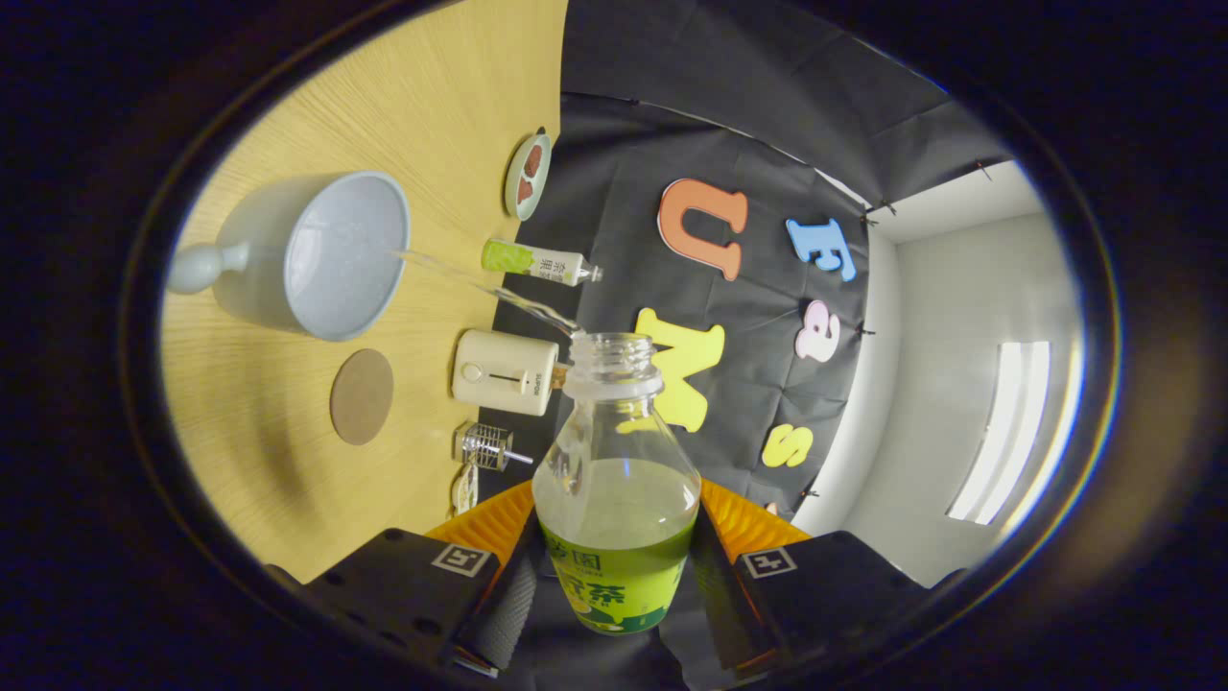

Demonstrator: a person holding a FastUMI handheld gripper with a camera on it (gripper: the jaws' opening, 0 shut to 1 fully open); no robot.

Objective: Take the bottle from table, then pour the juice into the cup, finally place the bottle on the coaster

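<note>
The pour is under way. The bottle (616,480) is already off the counter (441,96) and tipped on its side, so the whole scene appears rotated. A thin stream of juice (484,286) runs from its open, capless mouth into the pale cup (317,254), which has a rounded handle. Roughly half the liquid seems to remain in the bottle. What is left, judging from this: finish pouring, set the bottle upright, and stand it on the round brown coaster (362,395), which lies bare on the counter just beside the cup. The gripper (614,585) is closed on the bottle, one of the fingers pressing each side of its labelled lower body. The neck extends ahead of them.
</note>
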